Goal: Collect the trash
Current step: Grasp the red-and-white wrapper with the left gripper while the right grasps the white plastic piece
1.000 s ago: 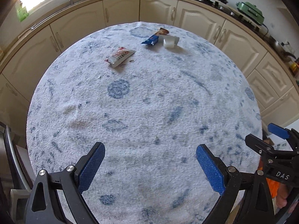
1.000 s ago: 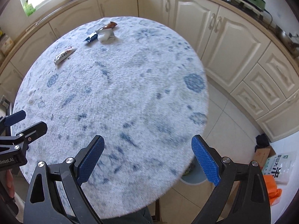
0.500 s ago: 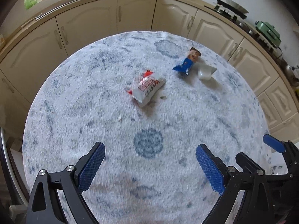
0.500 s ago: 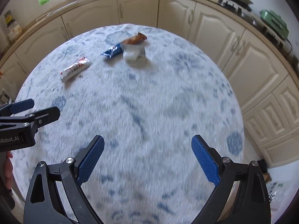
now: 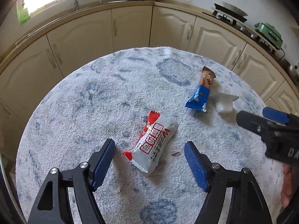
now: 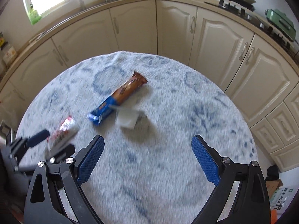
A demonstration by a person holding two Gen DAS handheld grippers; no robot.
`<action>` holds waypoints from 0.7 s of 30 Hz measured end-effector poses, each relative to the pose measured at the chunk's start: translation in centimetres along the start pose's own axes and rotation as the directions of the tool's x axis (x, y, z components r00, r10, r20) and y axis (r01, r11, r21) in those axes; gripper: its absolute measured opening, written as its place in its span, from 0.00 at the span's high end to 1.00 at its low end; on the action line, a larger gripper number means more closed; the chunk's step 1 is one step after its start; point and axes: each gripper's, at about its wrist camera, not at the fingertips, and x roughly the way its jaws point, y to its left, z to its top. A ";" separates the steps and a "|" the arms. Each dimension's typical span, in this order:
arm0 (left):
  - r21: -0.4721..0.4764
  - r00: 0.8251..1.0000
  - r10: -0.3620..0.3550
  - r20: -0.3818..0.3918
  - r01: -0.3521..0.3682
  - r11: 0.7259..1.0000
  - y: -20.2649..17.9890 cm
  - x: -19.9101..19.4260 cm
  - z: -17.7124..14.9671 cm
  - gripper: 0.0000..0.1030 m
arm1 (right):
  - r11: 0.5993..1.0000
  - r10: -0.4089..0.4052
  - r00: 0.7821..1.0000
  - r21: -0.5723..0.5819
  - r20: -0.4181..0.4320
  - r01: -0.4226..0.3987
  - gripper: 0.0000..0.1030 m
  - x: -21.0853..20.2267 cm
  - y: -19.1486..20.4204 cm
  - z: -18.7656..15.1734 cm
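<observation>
A white and red snack wrapper (image 5: 155, 141) lies on the round blue-patterned tablecloth (image 5: 74, 112). My left gripper (image 5: 149, 160) is open, its blue pads either side of the wrapper's near end, not touching it. A blue and brown bar wrapper (image 5: 200, 93) and a small white plastic cup (image 5: 225, 102) lie further right. My right gripper (image 6: 147, 158) is open and empty, short of the cup (image 6: 127, 118) and the bar wrapper (image 6: 119, 97). The white and red wrapper (image 6: 63, 134) shows at its left, between the left gripper's fingers (image 6: 37, 136).
Cream kitchen cabinets (image 5: 130, 29) curve behind the table. A stove (image 6: 235, 1) and a green appliance (image 6: 280, 20) stand on the counter at right. A small crumb (image 5: 175, 153) lies by the white wrapper. Bags lie on the floor at right (image 6: 278, 199).
Both grippers have moved forward across the table toward the trash. The left gripper's fingers now flank the white and red wrapper; the right gripper has neared the cup.
</observation>
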 end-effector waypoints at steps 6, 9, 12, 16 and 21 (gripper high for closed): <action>-0.001 0.998 0.045 0.042 -0.045 0.999 0.4 0.3 -0.7 0.64 | 0.999 0.044 0.999 0.029 -0.025 -0.043 0.09 2.7 0.0 1.9; -0.034 0.999 0.036 0.036 -0.034 0.999 1.4 0.1 -0.7 0.75 | 0.999 0.030 0.999 0.021 -0.042 -0.029 0.17 3.8 0.2 1.8; -0.064 1.000 0.016 0.026 -0.015 0.998 2.0 -0.3 -0.7 0.82 | 1.000 -0.008 1.000 -0.018 -0.016 0.008 0.29 4.2 0.7 1.8; -0.088 1.000 -0.022 0.008 0.023 0.996 2.5 -0.6 -0.8 0.85 | 0.998 0.017 1.000 -0.056 0.005 -0.017 0.60 3.8 1.2 1.8; -0.108 0.999 -0.040 0.000 0.039 0.993 3.0 -1.3 -1.0 0.86 | 0.997 0.067 0.998 -0.044 -0.008 -0.067 0.60 3.4 0.8 1.3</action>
